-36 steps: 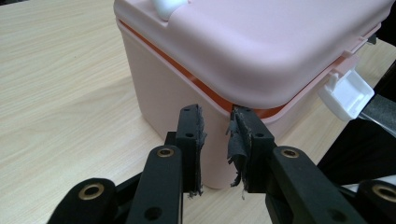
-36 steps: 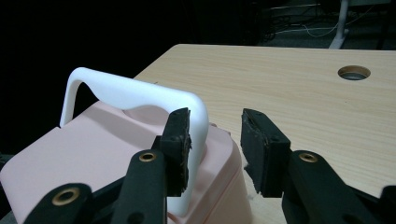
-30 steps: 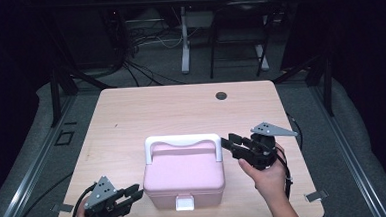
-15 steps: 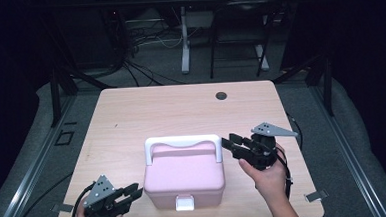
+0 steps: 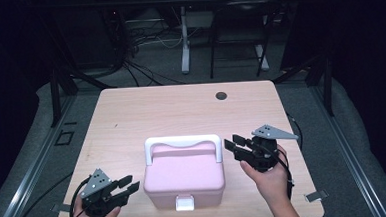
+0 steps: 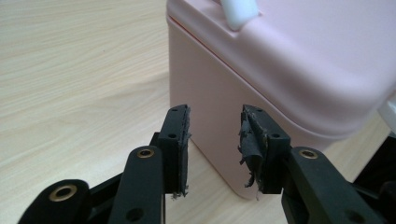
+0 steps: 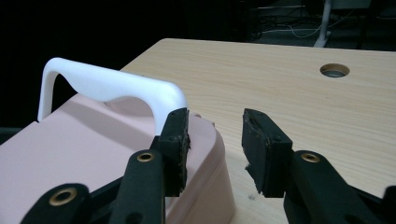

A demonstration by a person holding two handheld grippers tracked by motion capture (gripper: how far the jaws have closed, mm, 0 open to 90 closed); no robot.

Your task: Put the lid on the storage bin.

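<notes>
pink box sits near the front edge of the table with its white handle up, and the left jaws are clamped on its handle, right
Not quite. The left gripper has open jaws with nothing between them, beside a lower corner of the pink box, as the left gripper view shows. The box does sit near the table's front edge, white handle up.

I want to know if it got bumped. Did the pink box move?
No. The pink box sits in the same spot near the table's front edge.
</notes>
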